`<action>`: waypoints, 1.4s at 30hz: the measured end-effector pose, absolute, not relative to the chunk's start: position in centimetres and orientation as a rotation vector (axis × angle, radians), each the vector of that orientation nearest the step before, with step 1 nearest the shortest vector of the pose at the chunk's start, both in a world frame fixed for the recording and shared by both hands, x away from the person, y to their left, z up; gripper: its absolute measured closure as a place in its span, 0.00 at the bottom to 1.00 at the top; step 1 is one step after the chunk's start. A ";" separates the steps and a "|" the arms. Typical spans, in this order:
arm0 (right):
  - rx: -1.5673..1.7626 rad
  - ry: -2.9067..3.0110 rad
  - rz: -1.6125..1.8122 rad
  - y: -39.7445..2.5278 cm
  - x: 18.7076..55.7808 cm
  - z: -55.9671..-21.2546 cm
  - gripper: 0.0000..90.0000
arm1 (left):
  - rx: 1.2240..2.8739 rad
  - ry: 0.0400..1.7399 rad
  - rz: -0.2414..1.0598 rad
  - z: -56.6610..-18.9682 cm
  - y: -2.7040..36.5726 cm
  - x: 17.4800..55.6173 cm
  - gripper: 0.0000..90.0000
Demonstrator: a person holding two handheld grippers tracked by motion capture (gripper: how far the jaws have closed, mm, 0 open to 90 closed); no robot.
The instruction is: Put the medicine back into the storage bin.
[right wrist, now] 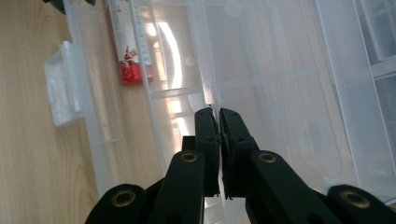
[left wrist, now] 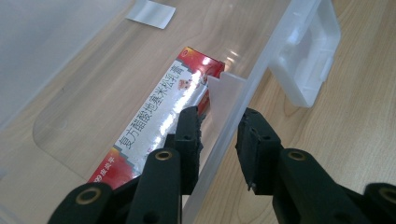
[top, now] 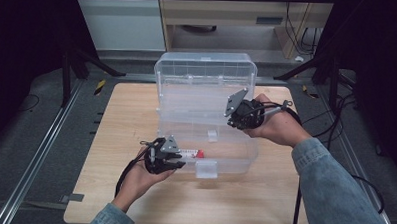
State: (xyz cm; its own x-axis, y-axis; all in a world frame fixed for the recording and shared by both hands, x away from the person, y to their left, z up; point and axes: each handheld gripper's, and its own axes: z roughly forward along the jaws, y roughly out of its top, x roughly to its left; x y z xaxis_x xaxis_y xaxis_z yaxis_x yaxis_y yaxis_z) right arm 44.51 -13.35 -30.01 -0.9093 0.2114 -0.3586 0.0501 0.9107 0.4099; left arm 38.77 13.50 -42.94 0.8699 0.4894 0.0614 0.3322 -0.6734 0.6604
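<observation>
Already the red-and-silver carton lay inside the clear plastic box; our left gripper gaped astride its wall, our right gripper pinched its edge, lid unclosed.

Left hand-held gripper gapes; right hand-held gripper pinched.

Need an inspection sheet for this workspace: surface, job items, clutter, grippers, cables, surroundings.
Surface: light wooden tabletop, bare around the work.
Job items: clear plastic storage box with its lid up; red-and-silver carton lies flat inside by the front wall.
Clutter: nothing seen.
Grippers: left hand-held gripper open, jaws astride the box's front wall, one inside beside the carton; right hand-held gripper closed on a thin clear edge at the box's right side.
Cables: black cable trails from the left gripper; more lie on the floor at right.
Surroundings: dark stand legs, pale cabinets behind.
</observation>
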 end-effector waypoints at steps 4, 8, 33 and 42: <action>0.185 2.674 0.563 -13.6 43.8 -30.5 0.96 | 2.369 0.581 0.311 -43.0 13.5 38.7 0.78; 0.189 2.671 0.556 -13.7 43.5 -30.7 0.95 | 2.371 0.580 0.317 -43.0 13.5 38.7 0.77; 0.198 2.674 0.600 -14.2 42.6 -31.0 0.96 | 2.027 0.665 0.350 -35.1 18.5 34.3 0.58; 0.198 2.667 0.597 -14.2 42.2 -31.3 0.96 | 1.987 0.733 0.433 -32.6 21.5 36.8 0.57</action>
